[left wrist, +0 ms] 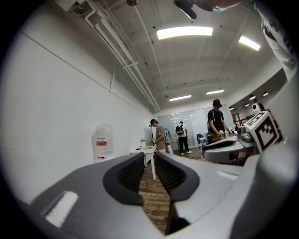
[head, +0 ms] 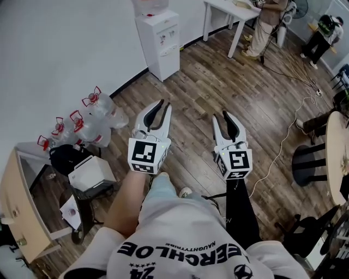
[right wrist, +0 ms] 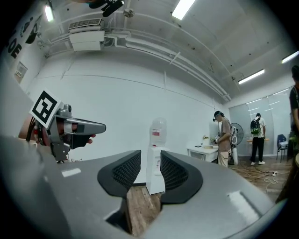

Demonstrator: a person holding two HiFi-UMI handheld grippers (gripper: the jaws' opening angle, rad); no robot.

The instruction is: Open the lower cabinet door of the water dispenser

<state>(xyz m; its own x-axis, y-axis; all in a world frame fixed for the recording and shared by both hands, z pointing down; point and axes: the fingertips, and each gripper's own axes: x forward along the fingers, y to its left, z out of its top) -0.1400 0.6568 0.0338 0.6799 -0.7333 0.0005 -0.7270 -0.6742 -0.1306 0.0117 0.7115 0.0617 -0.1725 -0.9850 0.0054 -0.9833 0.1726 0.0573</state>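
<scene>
Closest to the head camera was the person's white printed shirt (head: 180, 248), with a bare forearm (head: 128, 201) reaching forward on the left side. Just beyond it, two marker cubes (head: 146, 156) sat side by side, one on each tool.

Both tools were held level over the wooden floor (head: 218, 82). The left tongs (head: 164, 103) stood only slightly apart, a thin slot showing between the ribbed pads (left wrist: 133, 172), and nothing was in them. The right tongs (head: 220, 115) stood noticeably wider and were just as empty.

Off to the left, near the wall, lay a cluster of clear water jugs (head: 92, 117) with red handles. A white cable (head: 283, 136) snaked across the floor on the right.

Well ahead of both tools, against the white wall, stood the water dispenser (head: 161, 41). In the right gripper view it showed straight through the gap between the pads (right wrist: 155, 163). Its lower cabinet door (head: 168, 61) looked shut, flush with the white front, and neither tool was anywhere near it.

Past the dispenser was a white tabletop (head: 229, 10) on thin legs, with a person (head: 264, 27) standing beside it and another person (head: 322, 38) farther right.
</scene>
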